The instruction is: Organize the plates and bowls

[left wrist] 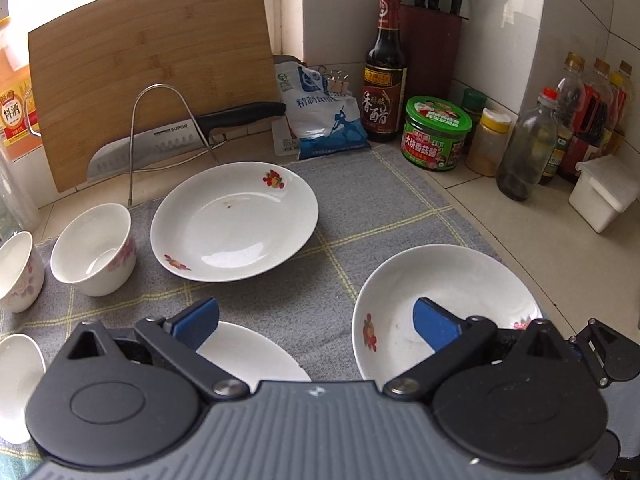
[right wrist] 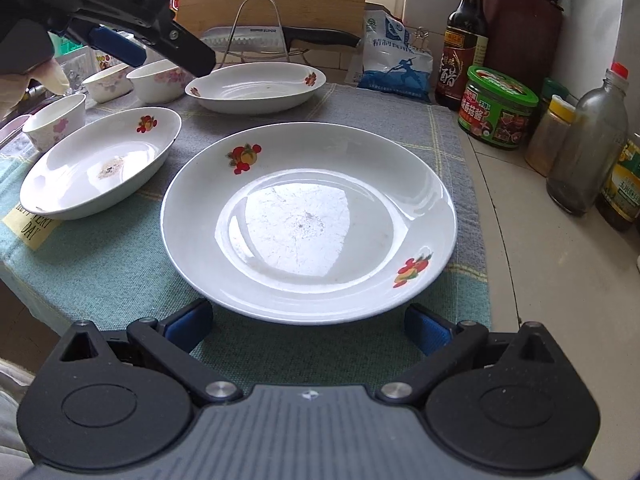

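Three white plates with fruit prints lie on a grey-green cloth (left wrist: 340, 208). In the left wrist view I see the far plate (left wrist: 234, 222), a right plate (left wrist: 444, 304) and a near plate (left wrist: 248, 352) partly hidden by my gripper. Three white floral bowls (left wrist: 94, 248) (left wrist: 18, 272) (left wrist: 16, 384) stand at the left. My left gripper (left wrist: 316, 326) hovers open above the cloth between the two near plates, holding nothing. My right gripper (right wrist: 308, 330) is open just short of the big plate's (right wrist: 308, 220) near rim. The left gripper's fingers (right wrist: 188, 50) show at the upper left.
A bamboo cutting board (left wrist: 152, 64) and a knife (left wrist: 180, 140) in a wire rack stand at the back. A salt bag (left wrist: 320, 120), vinegar bottle (left wrist: 384, 76), green jar (left wrist: 436, 136), several bottles (left wrist: 528, 152), a knife block (left wrist: 432, 40) and a white box (left wrist: 604, 192) line the right counter.
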`<state>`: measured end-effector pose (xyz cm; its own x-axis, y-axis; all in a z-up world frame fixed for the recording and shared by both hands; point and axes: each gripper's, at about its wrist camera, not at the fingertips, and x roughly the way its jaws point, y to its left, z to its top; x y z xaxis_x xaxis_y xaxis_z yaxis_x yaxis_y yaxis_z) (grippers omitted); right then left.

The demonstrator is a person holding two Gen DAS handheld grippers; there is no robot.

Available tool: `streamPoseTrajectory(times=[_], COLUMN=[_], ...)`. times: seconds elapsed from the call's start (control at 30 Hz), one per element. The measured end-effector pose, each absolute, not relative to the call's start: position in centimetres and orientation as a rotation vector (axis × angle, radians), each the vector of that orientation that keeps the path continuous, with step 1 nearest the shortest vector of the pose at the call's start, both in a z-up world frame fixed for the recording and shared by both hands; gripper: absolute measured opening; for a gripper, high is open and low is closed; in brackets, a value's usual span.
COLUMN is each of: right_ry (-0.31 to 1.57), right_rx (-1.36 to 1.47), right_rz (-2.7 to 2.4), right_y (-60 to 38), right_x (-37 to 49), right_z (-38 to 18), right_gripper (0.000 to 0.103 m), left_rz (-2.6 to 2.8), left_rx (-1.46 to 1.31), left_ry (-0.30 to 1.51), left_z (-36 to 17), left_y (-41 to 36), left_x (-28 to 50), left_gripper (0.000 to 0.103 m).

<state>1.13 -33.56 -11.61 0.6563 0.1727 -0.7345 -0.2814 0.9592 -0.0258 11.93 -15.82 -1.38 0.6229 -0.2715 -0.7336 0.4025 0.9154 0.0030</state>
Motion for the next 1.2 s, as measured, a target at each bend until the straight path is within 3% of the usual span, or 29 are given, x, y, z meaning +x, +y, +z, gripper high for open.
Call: streamPoseTrajectory(times=[0.4, 0.57, 0.63, 0.8, 1.2], right_ry=[0.702, 0.680, 0.681, 0.685, 0.715], right_rx=[-0.124, -0.129, -0.132, -0.137, -0.150], right_rz=[0.252, 0.278, 0.284, 0.292, 0.311], right_y=[-34.0, -34.0, -34.0, -34.1, -34.3], right_x=[0.1, 0.7, 0.8, 0.9, 1.4], right_z=[-12.5, -12.7, -12.7, -12.6, -12.4], right_gripper=[0.103, 0.103, 0.103, 0.103, 0.103], left_rz=[-0.649, -0.750, -0.787, -0.852, -0.906], left_rx=[0.218, 0.294, 0.329, 0.381, 0.429], left_ry=[0.905, 0.969, 0.989, 1.057, 1.096], left_z=[-3.7, -5.4, -6.0, -7.3, -8.2], left_y=[-20.0, -22.3, -22.9, -23.9, -24.9], left_x=[16.4, 17.7, 18.1, 19.0, 20.1], left_gripper=[0.102, 0.096, 0.086, 0.074, 0.069])
